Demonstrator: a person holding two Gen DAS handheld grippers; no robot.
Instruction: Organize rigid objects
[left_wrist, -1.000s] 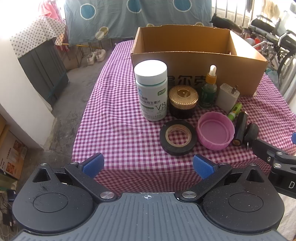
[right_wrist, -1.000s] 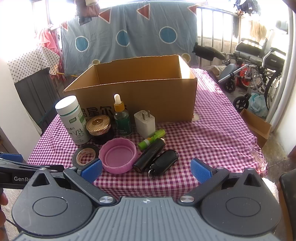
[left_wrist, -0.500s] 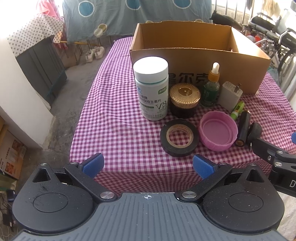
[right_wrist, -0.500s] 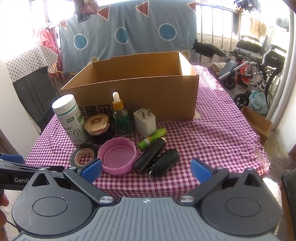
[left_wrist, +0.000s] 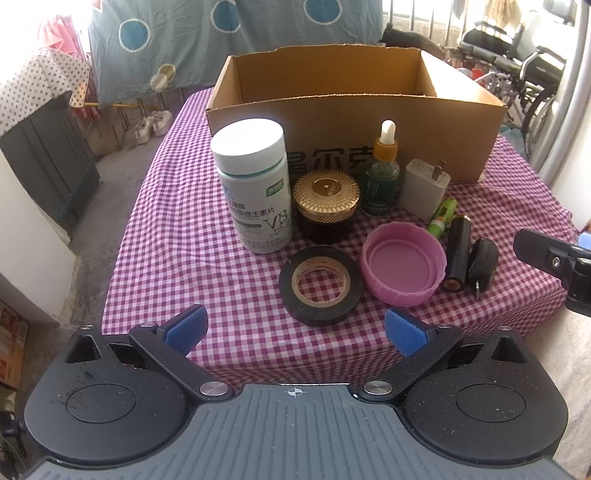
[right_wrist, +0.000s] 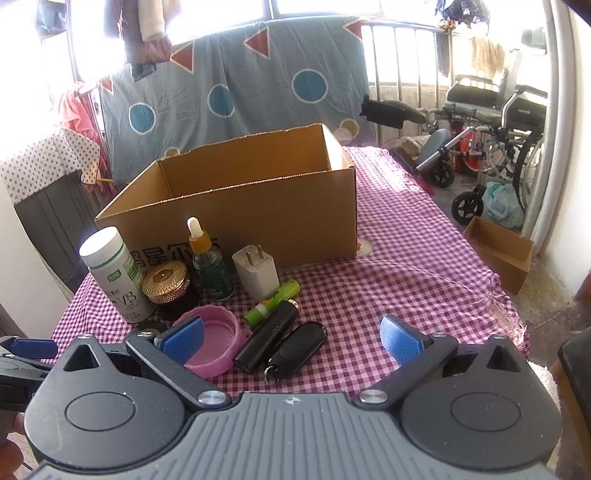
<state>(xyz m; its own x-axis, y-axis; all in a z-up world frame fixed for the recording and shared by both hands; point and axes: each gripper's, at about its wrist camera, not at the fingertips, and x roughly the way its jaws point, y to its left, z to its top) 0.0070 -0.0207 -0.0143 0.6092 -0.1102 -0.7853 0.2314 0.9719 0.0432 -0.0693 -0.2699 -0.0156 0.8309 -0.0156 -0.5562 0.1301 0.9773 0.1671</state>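
Two tongs (left_wrist: 294, 329) (right_wrist: 291, 339) spread apart, glossy tape ring (left_wrist: 320, 290), ribbed pink lid (left_wrist: 403, 264), corrugated box (left_wrist: 354, 110)

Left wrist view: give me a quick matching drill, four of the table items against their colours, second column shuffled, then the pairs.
Items:
1. tape roll
2. upturned lid
3. wall charger
4. jar cap

Colours:
A. white
B. gold
C. black
D. pink

Pairs: 1-C, 2-D, 3-A, 4-B. All four sit on the checked tablecloth in front of the cardboard box.
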